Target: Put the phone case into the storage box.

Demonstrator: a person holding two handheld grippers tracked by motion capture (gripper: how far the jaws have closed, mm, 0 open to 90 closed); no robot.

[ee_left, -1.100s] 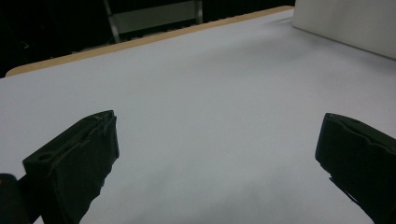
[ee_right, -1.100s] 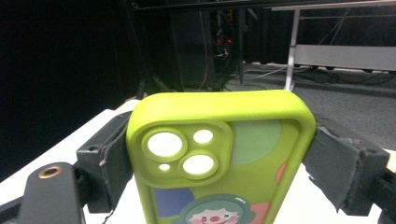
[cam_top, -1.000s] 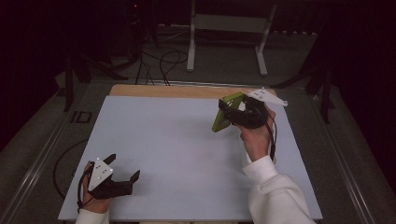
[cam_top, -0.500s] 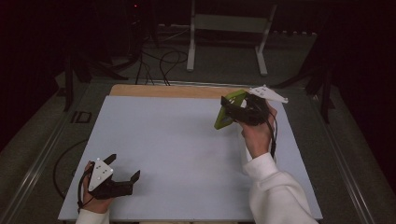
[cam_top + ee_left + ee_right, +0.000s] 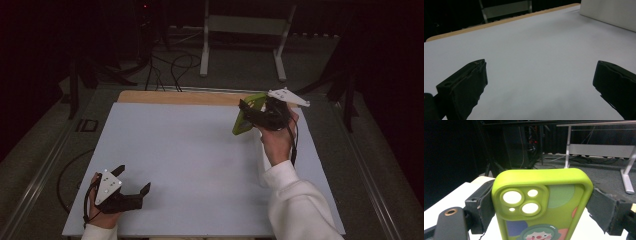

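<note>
Above the far right part of the bench (image 5: 190,150), the right hand-held gripper (image 5: 252,114) clamps a green phone case (image 5: 245,117) by its sides, lifted clear. Near the front left corner, the left hand-held gripper (image 5: 134,181) rests wide open, holding nothing.

There was one green phone case (image 5: 243,118) and one white table (image 5: 190,160). Two grippers were there: the left gripper (image 5: 131,192) and the right gripper (image 5: 248,111).

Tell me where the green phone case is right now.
In the high view the green phone case is at the table's far right, clamped off the surface in the right gripper; the left gripper sits near-left, apart.
</note>
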